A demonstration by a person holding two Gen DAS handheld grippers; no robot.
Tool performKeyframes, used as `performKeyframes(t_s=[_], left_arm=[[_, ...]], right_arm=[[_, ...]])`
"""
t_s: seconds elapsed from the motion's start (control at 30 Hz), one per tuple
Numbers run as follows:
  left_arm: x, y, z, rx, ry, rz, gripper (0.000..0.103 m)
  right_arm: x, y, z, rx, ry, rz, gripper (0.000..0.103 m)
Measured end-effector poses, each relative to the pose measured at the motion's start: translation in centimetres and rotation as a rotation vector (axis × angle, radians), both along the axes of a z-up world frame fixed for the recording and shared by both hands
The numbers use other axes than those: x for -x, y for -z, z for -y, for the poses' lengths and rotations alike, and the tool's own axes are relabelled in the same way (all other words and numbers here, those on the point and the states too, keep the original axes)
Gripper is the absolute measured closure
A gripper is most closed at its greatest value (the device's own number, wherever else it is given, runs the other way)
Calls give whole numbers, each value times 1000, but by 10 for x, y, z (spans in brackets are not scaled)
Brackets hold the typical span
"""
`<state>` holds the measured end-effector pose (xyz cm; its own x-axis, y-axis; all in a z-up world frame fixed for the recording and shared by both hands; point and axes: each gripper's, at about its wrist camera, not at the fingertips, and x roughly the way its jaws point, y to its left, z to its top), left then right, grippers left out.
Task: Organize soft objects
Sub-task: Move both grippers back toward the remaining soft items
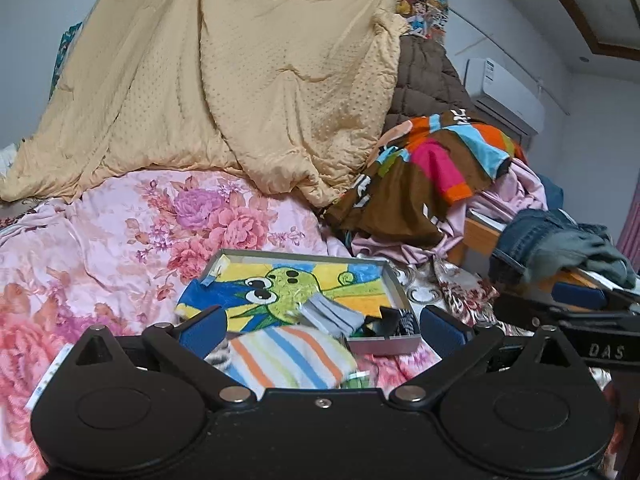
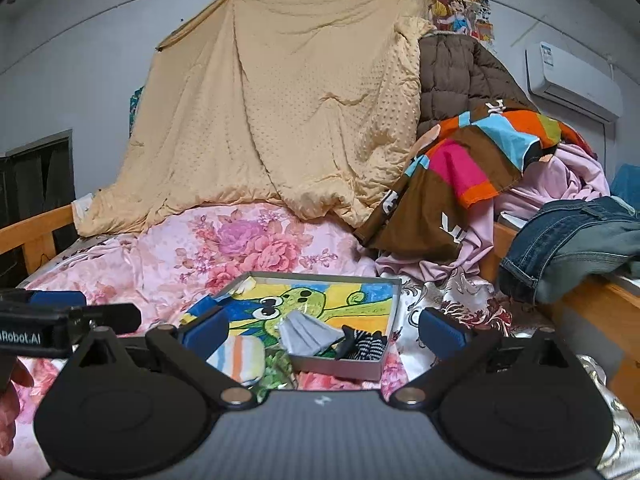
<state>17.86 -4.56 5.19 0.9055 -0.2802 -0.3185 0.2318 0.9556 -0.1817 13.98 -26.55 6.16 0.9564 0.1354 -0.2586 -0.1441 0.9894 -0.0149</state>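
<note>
A shallow grey box (image 1: pixel 384 345) (image 2: pixel 340 368) lies on the bed, lined with a cartoon frog towel (image 1: pixel 296 284) (image 2: pixel 320 300). Inside it rest a folded grey cloth (image 1: pixel 332 314) (image 2: pixel 306 334) and black-and-white striped socks (image 1: pixel 400 320) (image 2: pixel 366 346). A pastel striped cloth (image 1: pixel 288 356) (image 2: pixel 240 358) lies outside the box at its near left corner. My left gripper (image 1: pixel 324 330) hangs open above the striped cloth, touching nothing. My right gripper (image 2: pixel 324 330) is open too, a little back from the box, with nothing between its pads.
A floral pink cover (image 1: pixel 100 240) spreads over the bed. A beige quilt (image 1: pixel 240 80) hangs behind. A heap of colourful bedding (image 1: pixel 432 168) and jeans (image 1: pixel 552 244) pile up on the right by the wooden bed rail (image 2: pixel 592 300). A hand (image 2: pixel 12 400) shows at the left edge.
</note>
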Motion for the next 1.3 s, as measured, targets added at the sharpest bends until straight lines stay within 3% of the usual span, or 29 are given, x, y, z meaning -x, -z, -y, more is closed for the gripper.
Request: performKeyframes(t_s=[0.43,0.67,1.07,1.3], left_arm=[[62,20,-26,-83,45,-26,1],[76,39,-39,-82,60,-49,1],[68,71,-42,-83,93,-237,1],[62,84,-37,-103,119,-323,1]], right_arm=[[56,19,-25,56,-38,16,0],[67,37,-31,82,-38,-24,0],[60,64,-19,55,-14,-178,0],[55,74,-14,55,-8,-219,0]])
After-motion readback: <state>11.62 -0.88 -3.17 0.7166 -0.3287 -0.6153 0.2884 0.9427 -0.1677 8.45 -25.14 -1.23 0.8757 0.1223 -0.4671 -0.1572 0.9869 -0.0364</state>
